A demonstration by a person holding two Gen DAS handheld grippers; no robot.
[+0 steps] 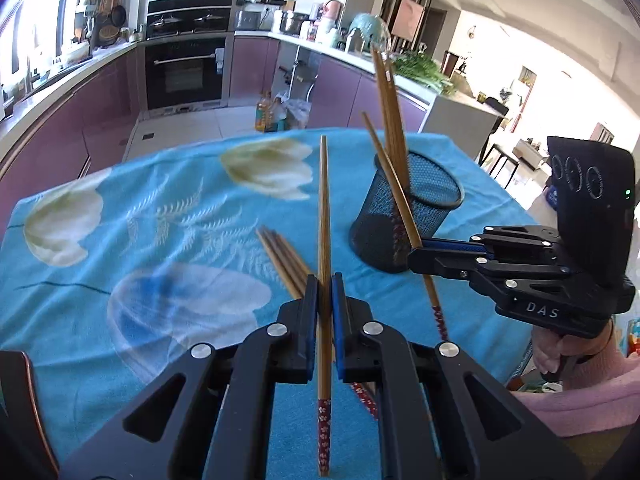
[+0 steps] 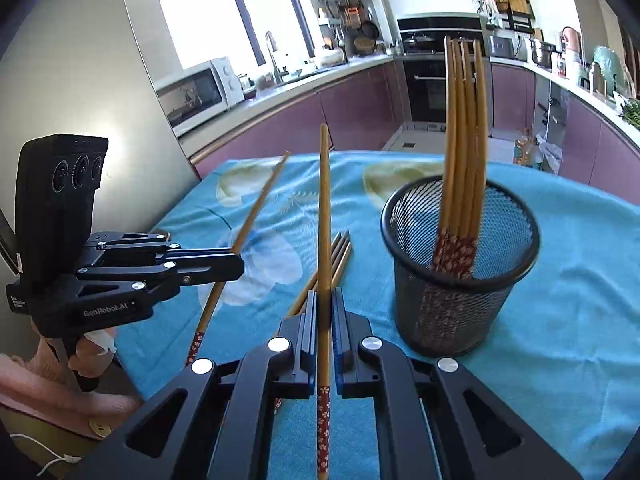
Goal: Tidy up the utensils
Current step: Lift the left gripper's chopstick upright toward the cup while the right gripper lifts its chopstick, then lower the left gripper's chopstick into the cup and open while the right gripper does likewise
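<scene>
My left gripper (image 1: 325,280) is shut on a wooden chopstick (image 1: 324,200) with a red patterned end, held above the table. My right gripper (image 2: 325,296) is shut on a matching chopstick (image 2: 325,200). Each shows in the other's view: the right gripper (image 1: 414,258) in front of the black mesh cup (image 1: 408,216), the left gripper (image 2: 239,266) off to the left. The mesh cup (image 2: 460,280) stands upright with several chopsticks (image 2: 464,140) in it, red ends down. A few loose chopsticks (image 1: 280,256) lie on the cloth between the grippers, partly hidden by the fingers.
A blue flowered tablecloth (image 1: 160,220) covers the table, whose far edge drops to the kitchen floor. Purple cabinets and an oven stand beyond. A hand in a pink sleeve (image 1: 580,364) holds the right gripper. A dark chair back (image 1: 24,400) is at the near left.
</scene>
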